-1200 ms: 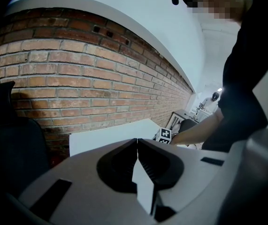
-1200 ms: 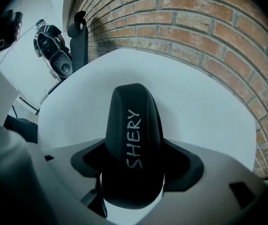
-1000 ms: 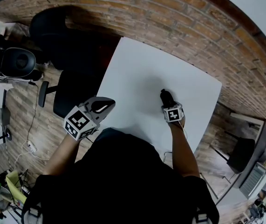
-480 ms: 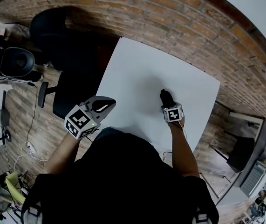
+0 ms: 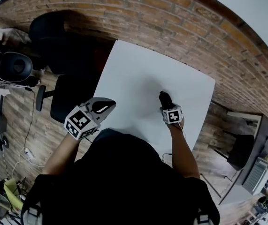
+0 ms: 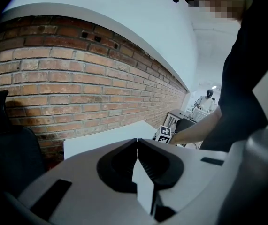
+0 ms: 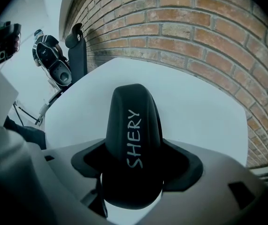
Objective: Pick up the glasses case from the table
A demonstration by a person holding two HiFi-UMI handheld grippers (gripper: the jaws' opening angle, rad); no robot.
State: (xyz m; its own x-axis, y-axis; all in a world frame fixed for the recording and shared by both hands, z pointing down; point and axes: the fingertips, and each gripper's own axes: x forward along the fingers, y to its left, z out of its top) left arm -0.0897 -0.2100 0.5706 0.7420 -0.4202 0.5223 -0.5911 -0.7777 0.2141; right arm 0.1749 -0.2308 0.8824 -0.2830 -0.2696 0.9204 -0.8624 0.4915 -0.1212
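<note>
R tongs (image 7: 134, 170) closed on the near end of the black glasses case (image 7: 134, 125), which pokes fwd over the white worktop (image 5: 134, 74) — can't tell if it's off the surface yet, so keep the squeeze firm and lift straight up, case level. L tongs (image 6: 137, 161) shut, nothing in them, held by the worktop's left edge above an office chair (image 5: 65, 100); brick wall (image 7: 209, 36) sits well behind — nothing I see blocks the lift.

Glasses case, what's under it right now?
White table shows around the black glasses case, which the right tool grips. The spot directly beneath is covered by case and tool, so whether it touches the table can't be seen.
</note>
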